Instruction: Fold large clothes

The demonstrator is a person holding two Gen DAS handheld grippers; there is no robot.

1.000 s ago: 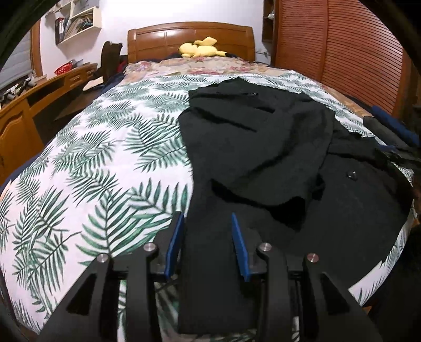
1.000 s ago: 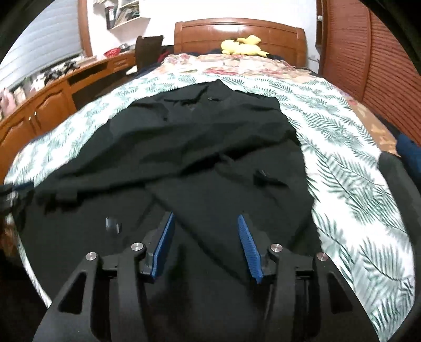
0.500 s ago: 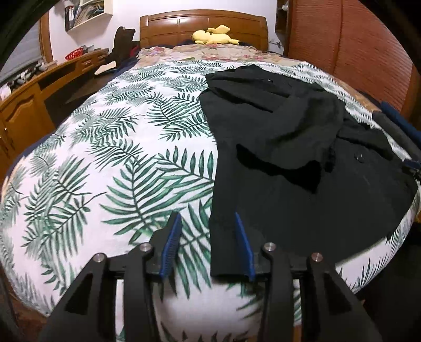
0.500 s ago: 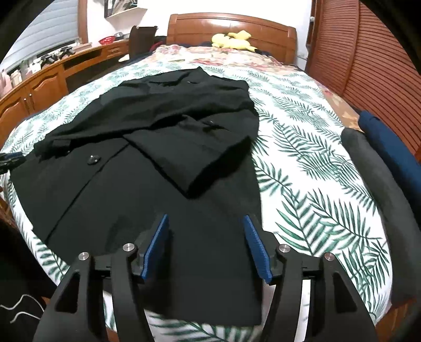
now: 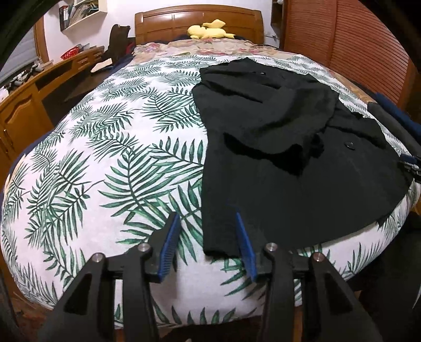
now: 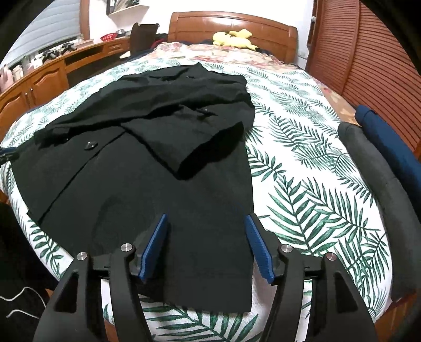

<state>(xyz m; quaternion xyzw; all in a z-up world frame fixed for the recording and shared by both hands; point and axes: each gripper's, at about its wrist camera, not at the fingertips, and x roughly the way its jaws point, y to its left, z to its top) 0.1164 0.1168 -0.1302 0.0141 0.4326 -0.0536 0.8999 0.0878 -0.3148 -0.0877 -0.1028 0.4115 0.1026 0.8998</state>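
The left tongs (image 5: 208, 244) are partly open and hold nothing. They have just been opening. The near left corner of the coat (image 5: 276, 157) lies below them, under the right blue pad (image 5: 244, 244). The pads do not press on it. The left blue pad (image 5: 168, 247) is over the bedspread (image 5: 105, 171).

The right tongs (image 6: 208, 247) are open wider and hold nothing too. They have also just been opening. The near right part of the coat (image 6: 163, 163) lies below the gap, and the pads do not pinch it. Its right edge runs by the right pad (image 6: 259, 250).

The coat is black and lies spread on the bed, with its bottom hem at the near edge. In the right view it sits left of the middle of the bed. One sleeve (image 6: 200, 136) is folded across the front, and a black button (image 6: 90, 144) shows beside it. In the left view the far tip of the other tongs peeks in at the right edge of the bed, by the coat.

The bedspread is white with green leaves. At the right side of the bed lie a grey roll (image 6: 381, 184) and a blue cloth (image 6: 389, 139). A yellow toy (image 5: 208, 28) rests by the headboard (image 5: 197, 21). A brown tabletop (image 6: 52, 68) with little things on it runs along the left wall. Brown slatted doors (image 6: 368, 52) stand on the right.
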